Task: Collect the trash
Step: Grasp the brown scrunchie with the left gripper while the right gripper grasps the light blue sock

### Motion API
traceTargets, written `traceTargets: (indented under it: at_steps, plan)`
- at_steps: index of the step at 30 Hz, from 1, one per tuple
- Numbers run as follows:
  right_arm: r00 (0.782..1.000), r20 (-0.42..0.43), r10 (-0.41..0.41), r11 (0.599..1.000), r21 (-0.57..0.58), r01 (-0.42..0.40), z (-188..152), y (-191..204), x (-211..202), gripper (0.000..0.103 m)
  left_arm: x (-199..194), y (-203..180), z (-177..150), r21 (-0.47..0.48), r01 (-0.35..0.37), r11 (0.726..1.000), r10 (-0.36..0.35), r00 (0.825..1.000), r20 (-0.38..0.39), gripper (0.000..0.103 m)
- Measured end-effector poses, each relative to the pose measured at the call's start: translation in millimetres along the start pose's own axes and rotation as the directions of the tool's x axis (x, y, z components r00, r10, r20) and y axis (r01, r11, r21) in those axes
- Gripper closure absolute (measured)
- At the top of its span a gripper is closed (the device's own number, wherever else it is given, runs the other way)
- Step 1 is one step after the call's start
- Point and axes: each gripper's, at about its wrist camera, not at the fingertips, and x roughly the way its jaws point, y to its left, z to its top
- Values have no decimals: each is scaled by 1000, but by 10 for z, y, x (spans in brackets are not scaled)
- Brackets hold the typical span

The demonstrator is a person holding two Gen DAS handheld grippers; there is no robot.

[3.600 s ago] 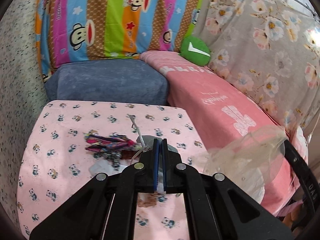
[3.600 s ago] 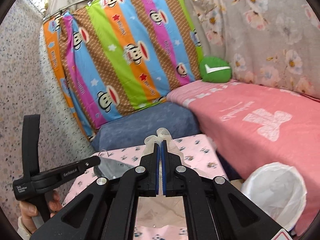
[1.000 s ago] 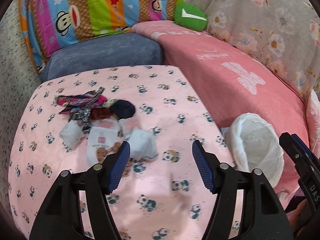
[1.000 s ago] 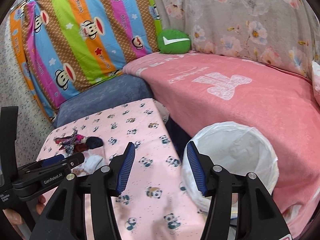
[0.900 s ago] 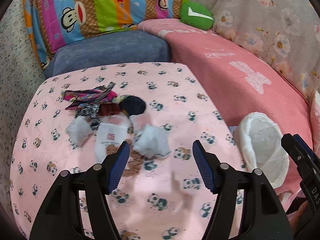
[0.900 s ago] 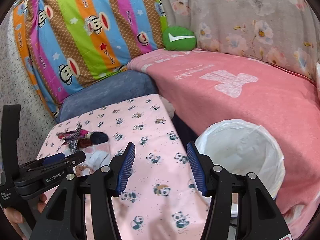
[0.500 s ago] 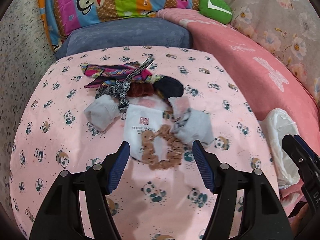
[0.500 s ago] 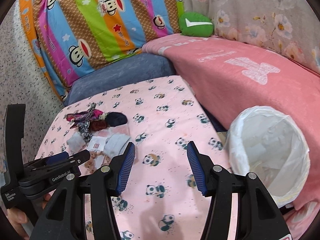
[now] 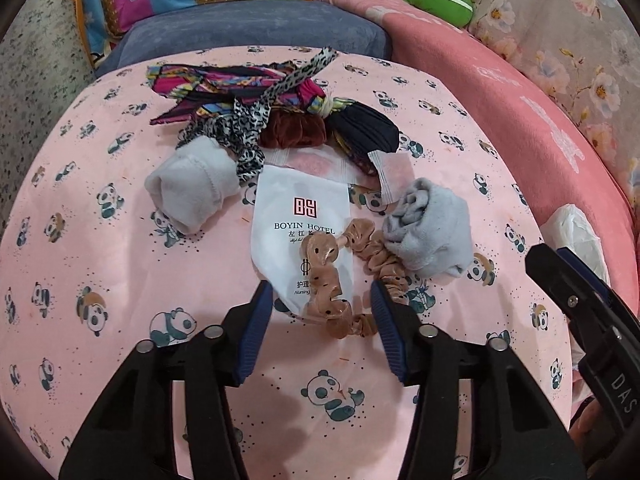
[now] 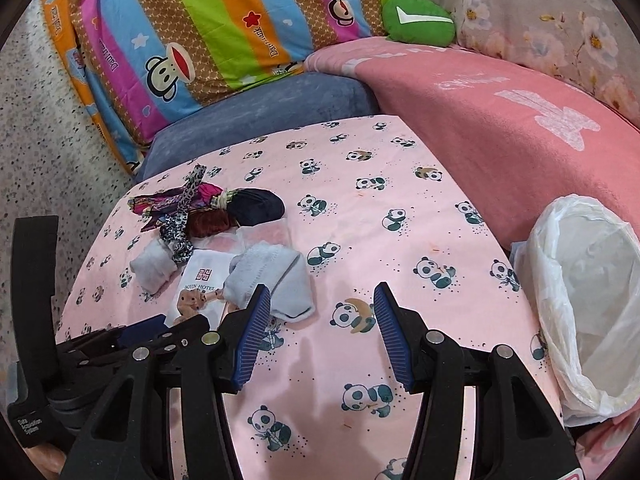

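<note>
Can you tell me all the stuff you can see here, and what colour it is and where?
hotel packet: 1, white, middle of table
scrunchie: 1, tan, lying on packet
rolled socks: 2, pale grey, either side of packet
sachets: 2, pink-white, behind packet
hair bands: several, multicoloured, far side of pile
bin bag: 1, white, right of table
table: 1, pink with pandas
cushion: 1, green, on pink sofa
left gripper: open, over scrunchie
right gripper: open, above table

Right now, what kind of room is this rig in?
Probably a home bedroom or lounge corner: a panda-print cover over a low surface, a pink blanket on a bed or sofa beside it, cartoon bedding hung behind, a lined bin alongside.
</note>
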Motion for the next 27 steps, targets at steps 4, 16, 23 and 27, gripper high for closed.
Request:
traceTargets:
  at_steps: [4, 16, 23, 27]
  plan:
    - [1000, -18, 14, 1000, -4, -14, 29, 75, 141, 50, 67, 44, 14, -10, 24, 1000, -24, 1000, -17, 84]
    - [994, -89, 63, 998, -19, -65, -23, 260, 567, 51, -40, 165, 62, -22, 48, 999, -48, 999, 14, 93]
    - [993, -89, 75, 997, -28, -78, -33, 296, 530, 87, -165, 194, 98, -28, 43, 999, -42, 998, 38, 93]
    - [997, -49, 63, 997, -31, -65, -12, 274, 354, 88, -281, 141, 98, -17, 41, 999, -40, 997, 61, 93]
